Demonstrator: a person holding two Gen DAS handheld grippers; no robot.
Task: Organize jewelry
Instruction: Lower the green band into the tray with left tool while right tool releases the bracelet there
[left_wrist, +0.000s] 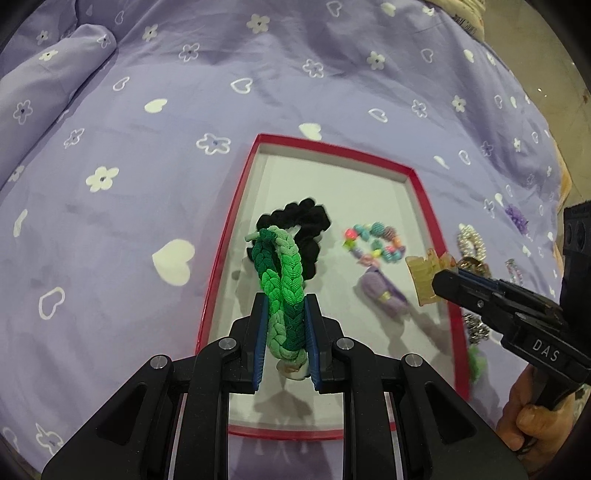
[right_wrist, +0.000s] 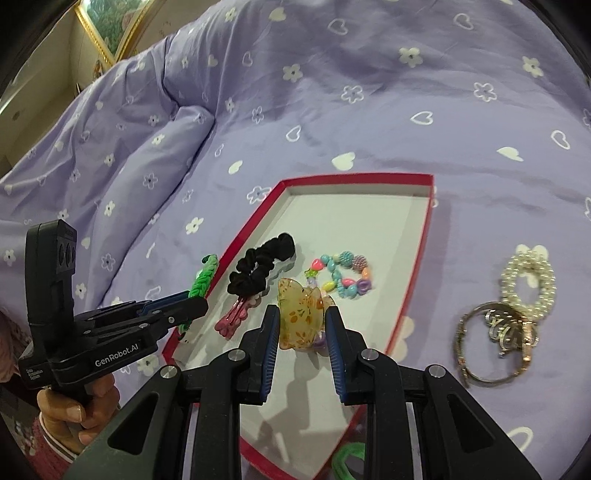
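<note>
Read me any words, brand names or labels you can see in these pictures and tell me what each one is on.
"DAS": white letters on the right gripper, on its black body, seen from the left wrist camera.
"GenRobot.AI": white letters on the left gripper, on its body, seen from the right wrist camera.
A small label below that is too small to read.

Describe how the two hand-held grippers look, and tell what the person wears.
Both grippers are matte black with pistol-style handles, silver pivot bolts and blue ribbed pads on the fingers. The left gripper carries white lettering "GenRobot.AI" and an upright black block with two round lenses. The right gripper carries white letters "DAS". A pink knitted sleeve shows at the left hand.
</note>
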